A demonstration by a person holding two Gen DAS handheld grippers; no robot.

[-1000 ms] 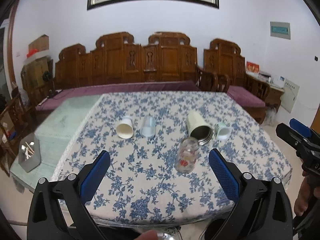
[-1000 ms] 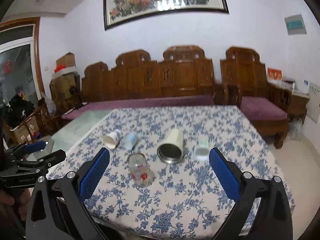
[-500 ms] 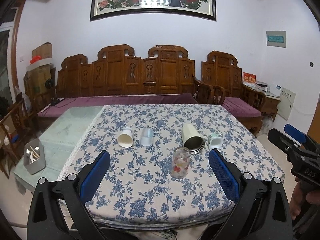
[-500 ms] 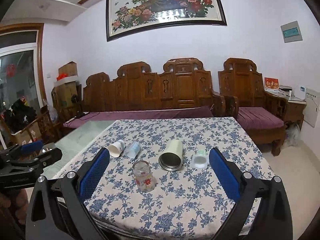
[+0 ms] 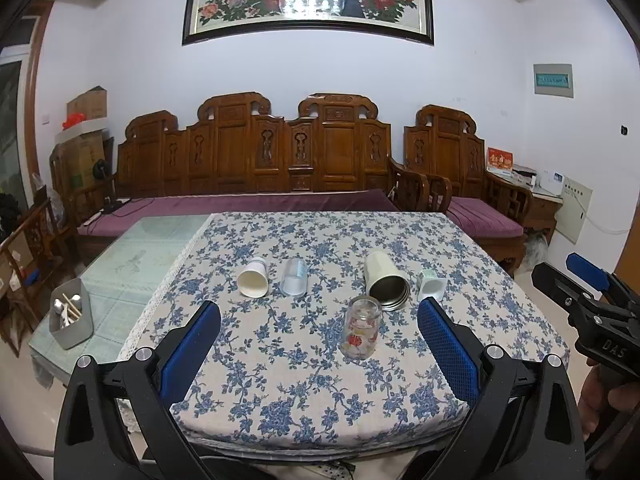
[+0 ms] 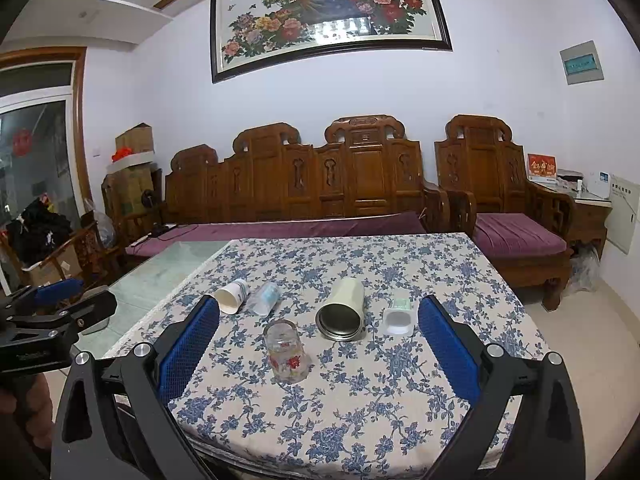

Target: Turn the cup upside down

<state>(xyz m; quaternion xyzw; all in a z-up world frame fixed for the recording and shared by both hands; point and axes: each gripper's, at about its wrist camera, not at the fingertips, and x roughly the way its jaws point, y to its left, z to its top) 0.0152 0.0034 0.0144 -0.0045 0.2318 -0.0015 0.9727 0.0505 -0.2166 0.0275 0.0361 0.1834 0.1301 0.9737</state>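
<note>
A clear glass cup [image 5: 361,328] with a red flower print stands on the floral tablecloth, also in the right wrist view [image 6: 287,351]. Behind it several cups lie on their sides: a white paper cup [image 5: 253,278], a clear plastic cup [image 5: 294,277], a cream metal tumbler [image 5: 385,280] and a small white cup [image 5: 430,285]. My left gripper [image 5: 318,344] is open and empty, held back at the table's near edge. My right gripper [image 6: 318,346] is open and empty, also back from the cups. Each gripper shows at the side of the other's view.
The table [image 5: 280,400] has a blue floral cloth. A glass-topped table [image 5: 132,264] with a grey utensil box [image 5: 71,319] stands at the left. A carved wooden bench [image 5: 256,168] with purple cushions runs behind. A wooden armchair [image 6: 504,216] stands at the back right.
Both grippers have pulled back and tilted upward from the table. The cups look smaller and farther. More of the wall and painting shows. No cup has moved.
</note>
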